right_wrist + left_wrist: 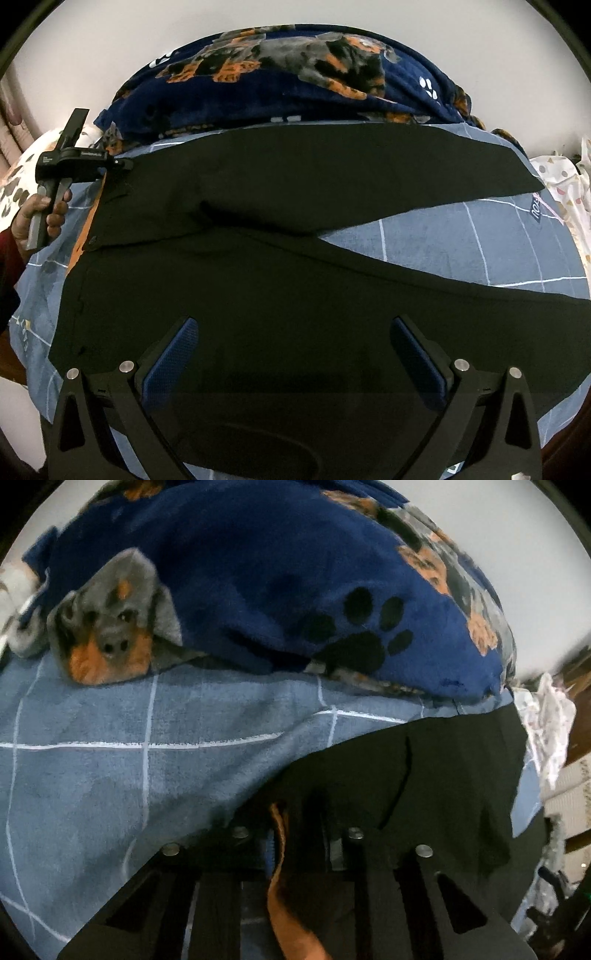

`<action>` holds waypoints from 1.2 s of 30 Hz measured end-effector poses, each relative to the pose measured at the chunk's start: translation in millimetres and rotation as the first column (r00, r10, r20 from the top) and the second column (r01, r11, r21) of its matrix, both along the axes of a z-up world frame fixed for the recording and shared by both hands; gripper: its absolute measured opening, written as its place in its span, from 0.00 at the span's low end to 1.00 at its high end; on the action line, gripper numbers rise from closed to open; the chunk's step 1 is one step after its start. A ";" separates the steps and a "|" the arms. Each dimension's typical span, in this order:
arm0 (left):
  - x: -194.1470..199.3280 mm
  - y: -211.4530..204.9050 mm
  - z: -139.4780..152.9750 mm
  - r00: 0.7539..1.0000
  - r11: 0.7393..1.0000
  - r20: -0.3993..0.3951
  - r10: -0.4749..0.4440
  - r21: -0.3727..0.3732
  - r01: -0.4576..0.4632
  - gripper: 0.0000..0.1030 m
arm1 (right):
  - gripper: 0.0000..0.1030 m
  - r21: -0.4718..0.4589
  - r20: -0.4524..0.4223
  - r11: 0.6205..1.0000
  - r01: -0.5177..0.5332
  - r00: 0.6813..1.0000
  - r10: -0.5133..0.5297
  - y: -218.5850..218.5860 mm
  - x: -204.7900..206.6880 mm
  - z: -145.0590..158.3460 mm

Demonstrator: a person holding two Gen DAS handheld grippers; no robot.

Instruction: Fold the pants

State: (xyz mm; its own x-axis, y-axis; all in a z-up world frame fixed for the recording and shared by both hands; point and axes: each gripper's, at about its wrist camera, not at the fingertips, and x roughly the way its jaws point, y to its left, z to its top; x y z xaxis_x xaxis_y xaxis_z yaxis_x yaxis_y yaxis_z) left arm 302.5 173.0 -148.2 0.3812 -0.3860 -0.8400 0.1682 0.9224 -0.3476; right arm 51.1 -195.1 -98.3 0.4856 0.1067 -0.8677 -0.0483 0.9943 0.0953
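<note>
Blue checked bedsheet (pixel 443 236): black trousers (pixel 258 288) run nine-to-three; left gripper (pixel 123 164) pinches far waistband, right gripper (pixel 293 354) spread above near leg.

dim indoor light | strong fisheye bending at rims | left view blurred | black cloth detail lost
</note>
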 end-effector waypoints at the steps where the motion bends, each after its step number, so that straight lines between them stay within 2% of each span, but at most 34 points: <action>1: -6.4 -4.0 6.5 1.000 1.000 0.025 0.011 0.005 -0.011 0.12 | 1.00 0.048 -0.008 0.999 0.000 1.000 0.001 -4.7 3.7 0.3; 4: -42.3 -16.6 43.0 0.988 0.999 0.153 0.021 -0.042 -0.015 0.11 | 1.00 0.185 0.003 0.983 0.002 1.000 -0.003 -20.3 18.0 9.1; 7: -93.6 -36.3 84.2 0.959 0.996 0.284 -0.017 -0.081 0.041 0.11 | 1.00 0.334 0.055 0.943 0.008 0.998 -0.028 -45.5 44.5 27.8; 10: -148.2 -60.9 111.1 0.929 0.988 0.359 -0.087 -0.085 0.125 0.11 | 1.00 0.504 0.068 0.862 0.052 0.993 -0.099 -81.9 86.7 39.3; 12: -176.2 -74.9 116.3 0.924 0.981 0.365 -0.115 -0.106 0.164 0.11 | 1.00 0.606 0.023 0.790 0.095 0.990 -0.137 -100.8 117.3 35.0; 14: -191.2 -80.2 116.6 0.929 0.979 0.350 -0.118 -0.118 0.168 0.11 | 0.98 0.677 -0.024 0.726 0.122 0.989 -0.143 -111.1 144.1 26.2; 16: -205.2 -84.2 114.8 0.935 0.978 0.336 -0.113 -0.130 0.165 0.11 | 0.91 0.703 -0.077 0.693 0.158 0.986 -0.146 -116.5 167.1 14.2; 20: -226.1 -91.8 107.6 0.947 0.977 0.303 -0.105 -0.148 0.156 0.11 | 0.84 0.765 -0.219 0.583 0.273 0.962 -0.164 -125.3 205.3 -28.5; 22: -236.4 -92.7 105.2 0.953 0.976 0.286 -0.099 -0.159 0.149 0.11 | 0.84 0.767 -0.236 0.573 0.289 0.957 -0.167 -125.0 218.0 -38.1; 24: -243.8 -95.0 101.4 0.959 0.977 0.265 -0.099 -0.159 0.145 0.11 | 0.83 0.760 -0.240 0.578 0.296 0.955 -0.173 -124.0 230.6 -40.5; 25: -245.8 -96.1 100.2 0.961 0.977 0.256 -0.100 -0.158 0.144 0.11 | 0.79 0.761 -0.242 0.577 0.296 0.955 -0.171 -124.3 235.2 -40.9; 27: -249.8 -98.2 98.5 0.965 0.979 0.241 -0.106 -0.145 0.144 0.12 | 0.38 0.731 -0.266 0.600 0.326 0.945 -0.190 -127.0 242.9 -42.9; 28: -250.7 -98.3 98.1 0.966 0.979 0.237 -0.106 -0.144 0.143 0.12 | 0.07 0.703 -0.289 0.617 0.354 0.935 -0.208 -128.6 242.6 -44.3; 29: -252.0 -97.8 97.8 0.967 0.980 0.232 -0.104 -0.144 0.140 0.12 | 0.07 0.705 -0.286 0.615 0.353 0.935 -0.210 -130.9 239.6 -44.7; 32: -254.8 -91.7 98.3 0.970 0.983 0.225 -0.094 -0.133 0.126 0.12 | 0.06 0.692 -0.197 0.660 0.292 0.956 -0.217 -135.2 210.4 -27.8; 35: -255.6 -79.1 94.7 0.979 0.984 0.186 -0.082 -0.141 0.109 0.12 | 0.05 0.707 -0.153 0.655 0.266 0.962 -0.225 -146.0 155.6 -14.9; 36: -256.9 -74.2 92.7 0.982 0.985 0.173 -0.077 -0.140 0.102 0.12 | 0.05 0.698 -0.141 0.668 0.258 0.964 -0.226 -148.6 131.0 -11.2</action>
State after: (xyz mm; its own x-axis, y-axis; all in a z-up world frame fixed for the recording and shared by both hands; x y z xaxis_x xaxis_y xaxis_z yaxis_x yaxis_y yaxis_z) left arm 45.5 98.7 -55.5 0.4691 -0.5402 -0.6986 0.3148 0.8414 -0.4393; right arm 182.1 -343.6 -109.5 0.5507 0.5771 -0.6031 0.2043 0.6073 0.7677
